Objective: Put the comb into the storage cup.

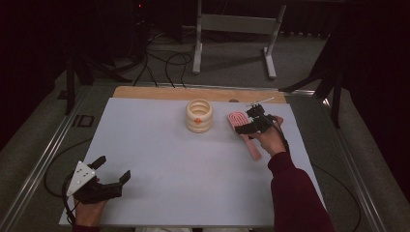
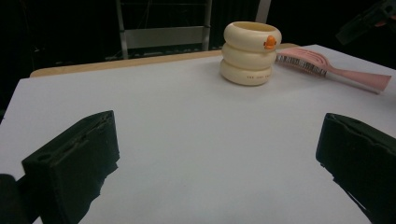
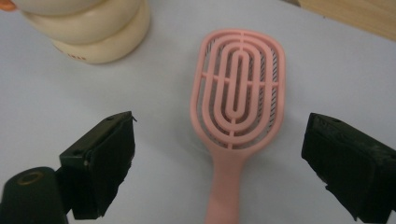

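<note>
Pink hairbrush [image 1: 244, 130] lies flat on the white table [image 1: 169, 159], just right of the cream ringed holder [image 1: 199, 116]. Its long axis runs diagonally: head beside the holder, handle pointing toward the person's side. Right gripper [image 3: 219, 158] hovers over it, jaws wide, straddling the neck. Left gripper [image 1: 109, 175], well apart, jaws wide, empty.
</note>
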Available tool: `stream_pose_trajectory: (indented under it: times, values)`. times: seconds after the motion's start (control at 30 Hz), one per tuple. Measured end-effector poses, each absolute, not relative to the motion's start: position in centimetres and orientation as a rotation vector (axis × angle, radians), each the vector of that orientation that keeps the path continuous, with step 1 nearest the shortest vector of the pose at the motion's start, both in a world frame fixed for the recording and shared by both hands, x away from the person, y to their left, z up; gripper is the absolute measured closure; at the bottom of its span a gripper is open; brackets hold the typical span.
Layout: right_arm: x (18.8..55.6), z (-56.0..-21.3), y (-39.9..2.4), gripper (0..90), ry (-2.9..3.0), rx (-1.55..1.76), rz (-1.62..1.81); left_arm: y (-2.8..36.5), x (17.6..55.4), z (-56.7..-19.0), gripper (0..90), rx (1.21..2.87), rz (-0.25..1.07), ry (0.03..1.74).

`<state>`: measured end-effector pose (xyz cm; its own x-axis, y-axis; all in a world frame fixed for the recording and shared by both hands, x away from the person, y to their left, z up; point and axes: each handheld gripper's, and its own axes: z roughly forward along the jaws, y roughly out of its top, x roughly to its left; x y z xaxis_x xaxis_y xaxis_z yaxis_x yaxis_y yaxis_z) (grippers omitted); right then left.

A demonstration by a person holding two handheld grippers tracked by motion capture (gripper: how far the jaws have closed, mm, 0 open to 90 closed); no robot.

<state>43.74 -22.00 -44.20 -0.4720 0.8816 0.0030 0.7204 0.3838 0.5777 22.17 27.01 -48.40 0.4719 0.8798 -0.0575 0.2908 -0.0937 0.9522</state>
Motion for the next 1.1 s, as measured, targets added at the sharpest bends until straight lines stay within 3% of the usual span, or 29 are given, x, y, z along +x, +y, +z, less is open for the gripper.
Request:
stream_pose_trajectory:
  times: [1.03, 1.1]
  values:
    - [45.7, -48.4, -21.7, 10.5, 2.456, 1.522, 0.533, 26.9, 22.2, -48.5, 0.0, 1.646, 0.673, 1.027]
    - [45.9, -49.0, -21.9, 14.8, 2.465, 1.538, 0.497, 26.9, 22.2, -48.5, 0.0, 1.646, 0.672, 1.027]
